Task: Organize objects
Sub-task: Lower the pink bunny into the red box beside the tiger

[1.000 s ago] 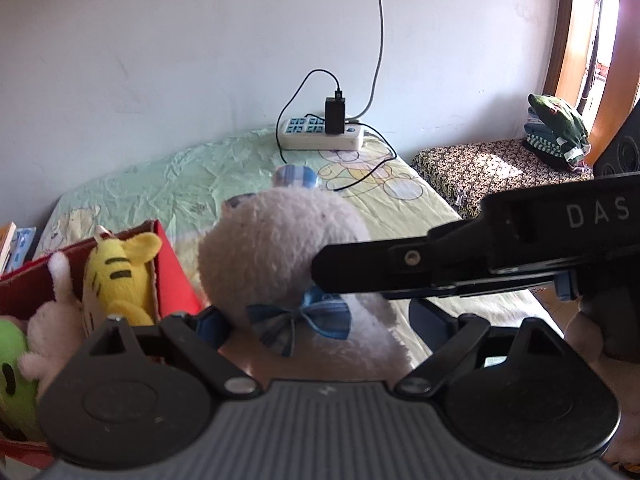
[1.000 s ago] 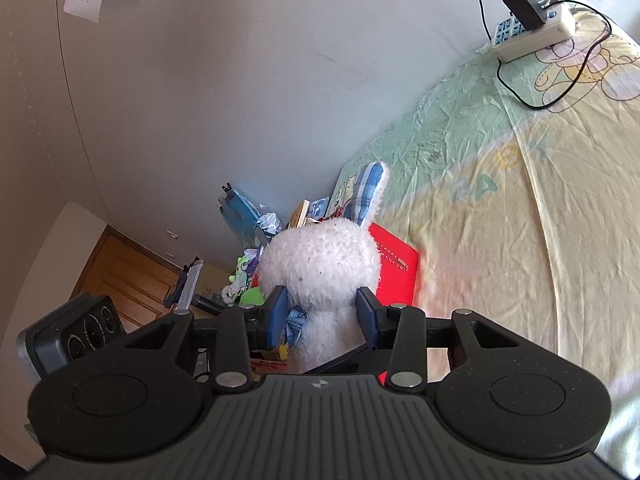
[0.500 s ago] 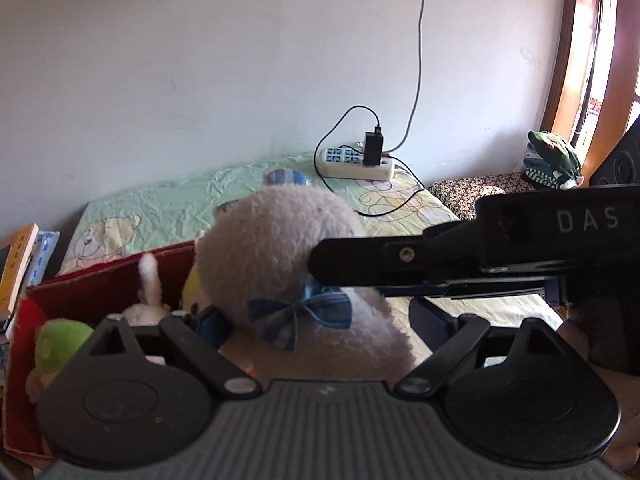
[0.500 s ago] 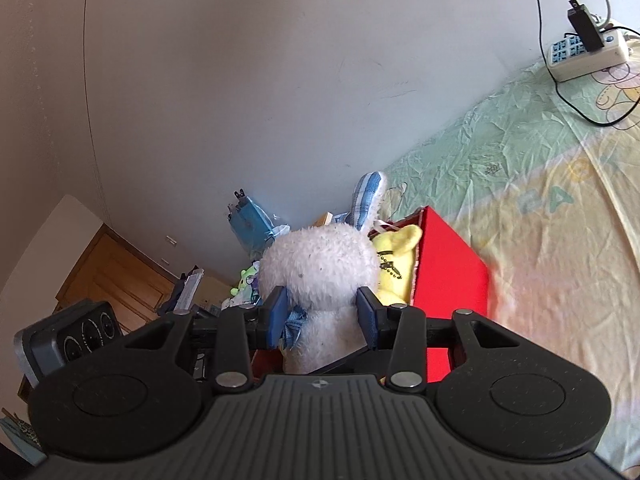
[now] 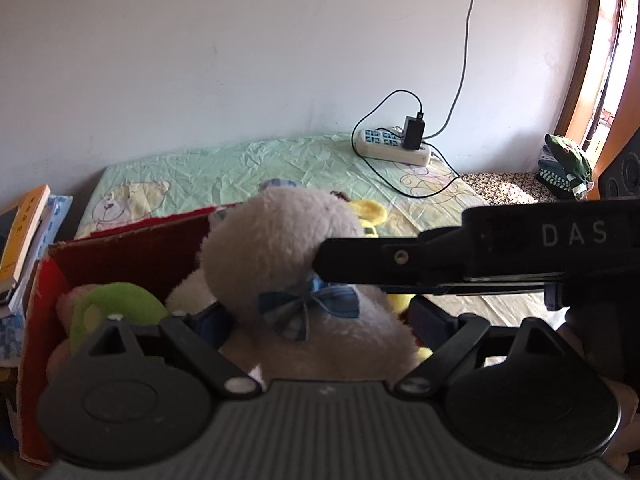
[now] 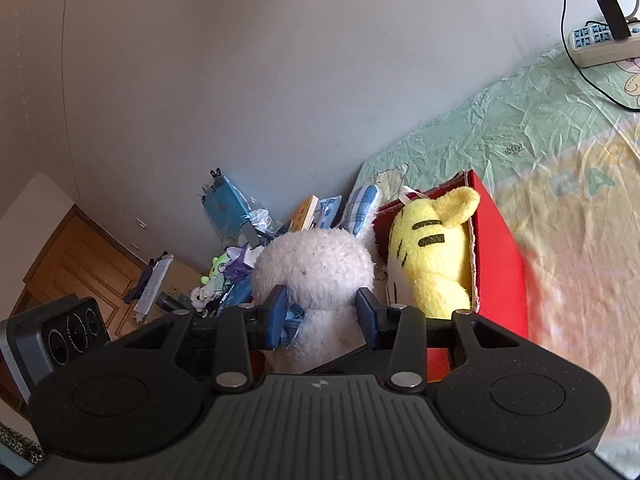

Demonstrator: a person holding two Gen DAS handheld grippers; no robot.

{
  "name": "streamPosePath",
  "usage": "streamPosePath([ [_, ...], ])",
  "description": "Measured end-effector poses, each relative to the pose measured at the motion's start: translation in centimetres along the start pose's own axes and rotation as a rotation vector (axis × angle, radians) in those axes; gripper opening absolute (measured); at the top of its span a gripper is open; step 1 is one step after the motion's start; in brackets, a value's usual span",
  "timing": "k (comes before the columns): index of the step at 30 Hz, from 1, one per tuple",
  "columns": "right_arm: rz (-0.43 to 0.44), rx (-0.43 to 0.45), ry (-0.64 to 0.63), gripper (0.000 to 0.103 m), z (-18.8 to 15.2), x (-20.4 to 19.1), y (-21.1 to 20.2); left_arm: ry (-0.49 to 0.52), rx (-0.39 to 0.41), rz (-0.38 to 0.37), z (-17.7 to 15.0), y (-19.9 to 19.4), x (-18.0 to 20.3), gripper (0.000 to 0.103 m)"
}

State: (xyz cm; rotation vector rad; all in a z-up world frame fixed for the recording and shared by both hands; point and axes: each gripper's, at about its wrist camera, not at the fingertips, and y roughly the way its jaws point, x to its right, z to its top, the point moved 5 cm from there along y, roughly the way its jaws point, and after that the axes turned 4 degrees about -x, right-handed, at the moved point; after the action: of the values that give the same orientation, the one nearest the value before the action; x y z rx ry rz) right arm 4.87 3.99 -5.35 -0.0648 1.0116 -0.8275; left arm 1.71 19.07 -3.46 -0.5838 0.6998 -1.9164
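A white plush rabbit point(image 5: 280, 256) with a blue checked bow and blue checked ears is held above a red box point(image 5: 120, 248). My left gripper point(image 5: 320, 320) is shut on the rabbit's body. My right gripper point(image 6: 322, 312) is shut on its neck, and its arm crosses the left wrist view point(image 5: 480, 256). The rabbit also shows in the right wrist view point(image 6: 316, 268), beside the red box point(image 6: 500, 248). The box holds a yellow striped plush point(image 6: 432, 248), a green plush point(image 5: 116, 304) and a pink plush point(image 5: 68, 304).
The box stands on a bed with a green and yellow cartoon sheet point(image 5: 240, 164). A power strip with a charger point(image 5: 396, 146) lies at the wall. Books point(image 5: 24, 240) are stacked left of the box. Folded clothes point(image 5: 564, 168) lie at the right. Clutter point(image 6: 232, 256) sits beyond the bed.
Both grippers have carried the rabbit left, from beside the box to over its opening. The box's contents have come into fuller view.
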Motion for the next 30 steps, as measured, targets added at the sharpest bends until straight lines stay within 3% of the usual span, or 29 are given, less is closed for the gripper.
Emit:
streamPosePath([
  [5,-0.068,-0.003,0.008,0.041,-0.9,0.5,1.1,-0.008,-0.032,-0.003,-0.8,0.8,-1.5,0.089],
  [8,-0.081,0.006,0.011,0.040,-1.0,0.3,1.2,0.008,-0.034,0.003,-0.9,0.6,-1.7,0.093],
  [14,-0.165,0.000,-0.056,0.037,-1.5,-0.5,1.6,0.020,-0.034,-0.004,-1.3,-0.4,-2.3,0.094],
  [30,-0.198,0.063,0.017,0.043,-2.0,-0.5,-1.8,0.030,-0.107,0.109,-1.0,-0.8,-1.8,0.095],
])
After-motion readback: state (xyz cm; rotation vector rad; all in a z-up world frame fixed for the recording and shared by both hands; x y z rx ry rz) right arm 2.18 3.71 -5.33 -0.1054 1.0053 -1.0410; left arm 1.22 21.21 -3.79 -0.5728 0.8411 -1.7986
